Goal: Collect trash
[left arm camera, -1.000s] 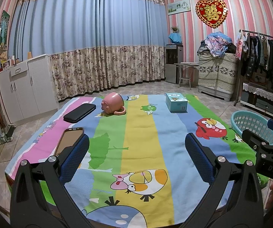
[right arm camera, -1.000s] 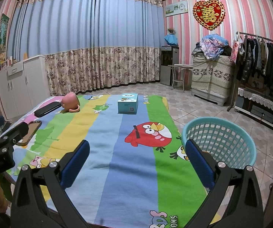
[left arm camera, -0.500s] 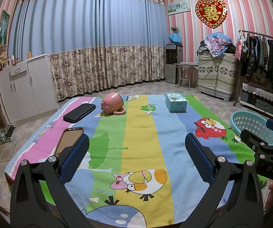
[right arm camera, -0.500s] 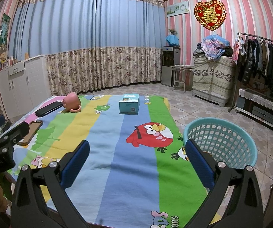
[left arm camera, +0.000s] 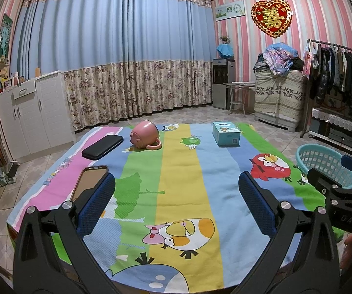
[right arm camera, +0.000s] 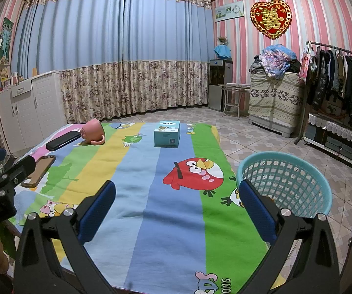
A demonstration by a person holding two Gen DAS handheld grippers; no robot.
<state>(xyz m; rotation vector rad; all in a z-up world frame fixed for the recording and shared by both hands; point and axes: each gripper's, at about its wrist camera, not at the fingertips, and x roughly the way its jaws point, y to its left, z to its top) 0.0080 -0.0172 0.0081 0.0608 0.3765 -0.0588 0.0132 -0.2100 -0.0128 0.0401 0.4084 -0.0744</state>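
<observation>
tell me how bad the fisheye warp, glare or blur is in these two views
Left wrist view: strong barrel warp, curtain bowing, corners vignetted black, phone screen showing a dull reflection. Right wrist view: same warp, basket rim sharp, no motion blur; even indoor light, soft shadows in both.

You are working in a lived-in home room: floor-length curtains (left arm camera: 117,61), a loaded clothes rack (left arm camera: 342,73), striped wallpaper, white cabinets (left arm camera: 34,112) and tiled floor.
</observation>
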